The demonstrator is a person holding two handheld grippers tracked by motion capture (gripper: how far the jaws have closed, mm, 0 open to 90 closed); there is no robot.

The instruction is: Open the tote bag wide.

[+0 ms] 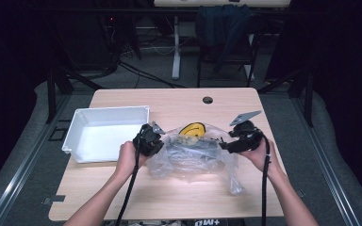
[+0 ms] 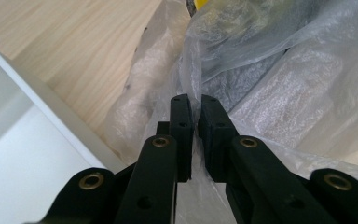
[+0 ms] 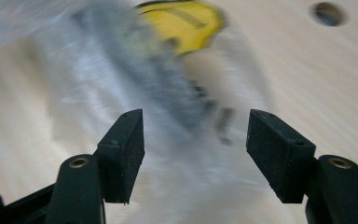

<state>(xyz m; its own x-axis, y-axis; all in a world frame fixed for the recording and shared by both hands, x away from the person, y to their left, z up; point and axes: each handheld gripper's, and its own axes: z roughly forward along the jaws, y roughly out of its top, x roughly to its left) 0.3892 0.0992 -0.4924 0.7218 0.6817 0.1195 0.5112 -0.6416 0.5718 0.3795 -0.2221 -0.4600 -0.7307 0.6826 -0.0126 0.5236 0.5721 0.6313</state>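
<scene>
High view: clear plastic bag (image 1: 193,155) lay mid-table (image 1: 169,197), just right of white bin (image 1: 106,132), yellow item (image 1: 192,128) inside. Left gripper (image 1: 156,141) pinched the bag's film between its pads. Right gripper (image 1: 225,146) stood spread, nothing gripped, at the bag's right edge.

- Plastic bag (image 1: 193,157): clear, whitish sheen
- Item inside (image 1: 192,129): yellow w/ black lines (a smiley-like pattern)
- Bin (image 1: 104,132): white
- Table (image 1: 169,193): light wood grain
- Both grippers (image 1: 156,141) (image 1: 224,146): black
</scene>
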